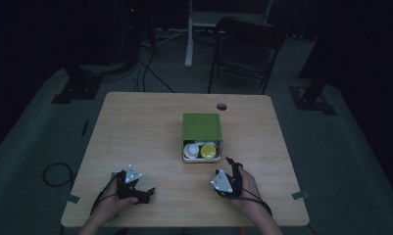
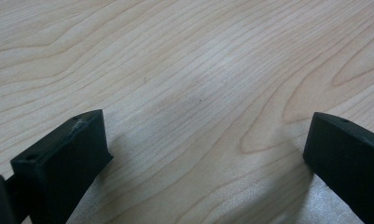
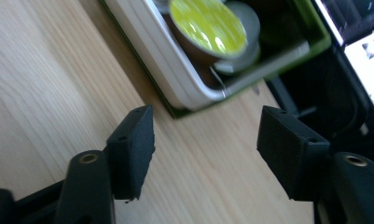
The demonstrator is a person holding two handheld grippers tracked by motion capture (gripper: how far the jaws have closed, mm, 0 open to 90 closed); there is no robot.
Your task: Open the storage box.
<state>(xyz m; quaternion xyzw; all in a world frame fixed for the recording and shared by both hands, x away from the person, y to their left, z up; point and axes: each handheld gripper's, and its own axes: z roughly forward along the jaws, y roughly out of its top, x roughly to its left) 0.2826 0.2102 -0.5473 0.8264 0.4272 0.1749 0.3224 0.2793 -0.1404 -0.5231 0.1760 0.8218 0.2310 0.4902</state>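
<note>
Green box [image 1: 201,127] near right claw [image 3: 205,140] (jaws apart).

Dim, murky high view, dark surroundings, brighter gripper views, soft blur, faint shadows

Green lid [image 1: 201,127] hides the box's back; the white cup [image 1: 190,150] stays too small to identify

Matt pale wood table [image 2: 184,70]; glossy yellow foil lid [image 3: 208,23].
</note>
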